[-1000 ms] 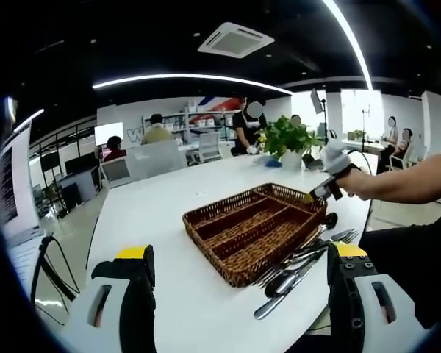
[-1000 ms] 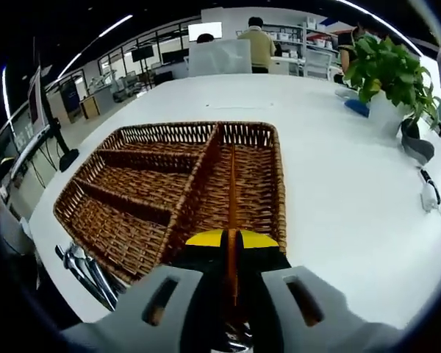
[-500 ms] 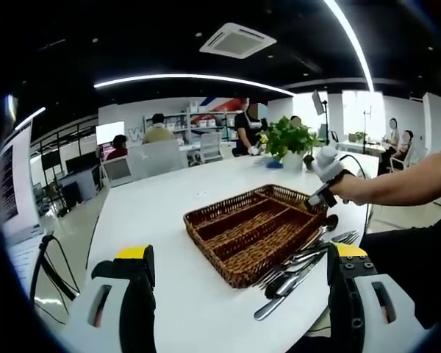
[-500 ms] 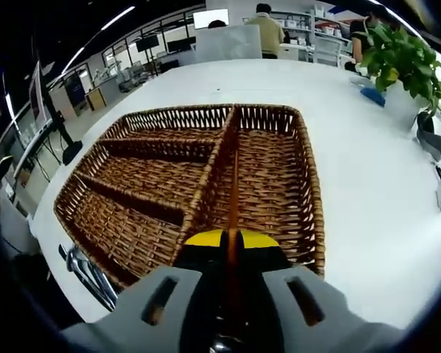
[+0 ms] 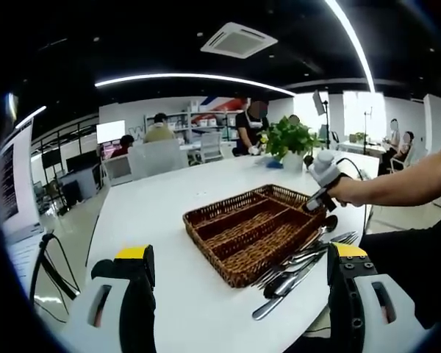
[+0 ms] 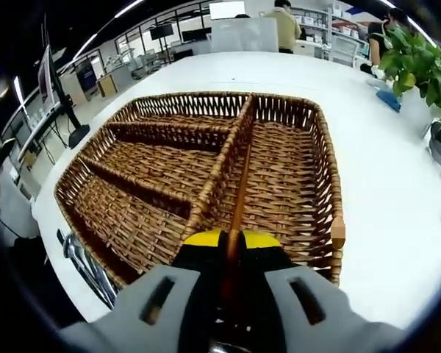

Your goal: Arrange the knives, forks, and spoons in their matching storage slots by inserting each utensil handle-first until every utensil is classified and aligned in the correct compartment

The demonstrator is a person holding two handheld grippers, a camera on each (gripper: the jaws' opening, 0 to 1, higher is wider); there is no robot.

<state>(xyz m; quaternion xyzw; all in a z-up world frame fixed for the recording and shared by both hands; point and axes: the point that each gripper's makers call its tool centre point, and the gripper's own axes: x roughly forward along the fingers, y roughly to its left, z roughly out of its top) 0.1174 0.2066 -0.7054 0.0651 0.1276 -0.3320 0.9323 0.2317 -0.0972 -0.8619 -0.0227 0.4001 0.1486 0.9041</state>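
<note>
White bench (image 6: 397, 220) in an open office carries everything I am working with. From the right gripper view, my right tongs (image 6: 231, 243) are clamped on a slim utensil (image 6: 239, 193) with a brownish handle, and that handle runs forward over the near rim of the wicker tray (image 6: 132, 110), pointing along the right-hand long compartment (image 6: 287, 176), so I judge I am in the middle of feeding it in handle-first; which kind of utensil it is I cannot tell, since its working end is hidden behind the tongs. It looks light and stiff, but smooth enough to swivel in a two-point pinch, so I would keep hold close to the neck, where it balances. The other three compartments look empty. In the left gripper view the remaining cutlery (image 5: 298, 263) lies in a loose pile on the bench just beside the tray's near corner, polished metal handles crossing one another; I expect those to be slippery and to clatter or drag a neighbour along, so each wants taking singly at the narrow neck. My left tongs (image 5: 242, 273) hang open and empty, well back from the tray. Beyond it stands a potted plant (image 5: 289, 140), with people seated at desks further off.
</note>
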